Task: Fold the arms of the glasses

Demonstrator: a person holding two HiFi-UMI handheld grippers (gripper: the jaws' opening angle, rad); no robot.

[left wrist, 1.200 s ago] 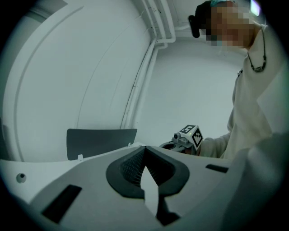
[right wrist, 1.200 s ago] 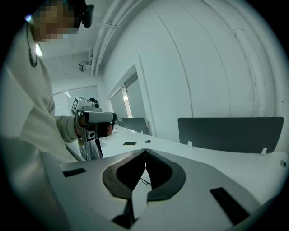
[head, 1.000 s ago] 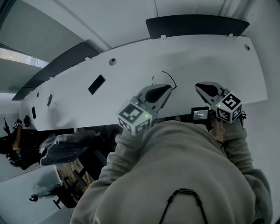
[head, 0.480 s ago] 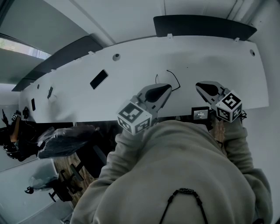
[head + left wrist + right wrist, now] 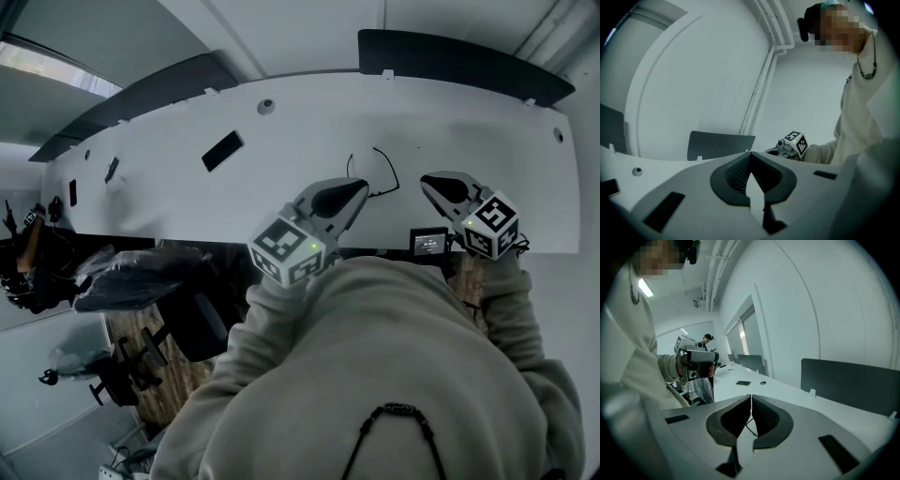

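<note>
White desk (image 5: pixel 281 178), thin dark-framed glasses (image 5: pixel 392 174) just ahead
Glasses lie between both tips, nearer the left gripper (image 5: pixel 362 186) than the right gripper (image 5: pixel 427 181), apparently crosswise; both jaw pairs pinched together, empty.

my left gripper (image 5: pixel 750 157) has its jaws pressed together with nothing between them. past them i see the white desk (image 5: pixel 670 168), a dark divider panel (image 5: pixel 719 145) standing at its far edge, and a small round grommet (image 5: pixel 636 172) at the left. at right, the right gripper (image 5: pixel 780 147) sticks out from a pale sleeve (image 5: pixel 822 152).
</note>
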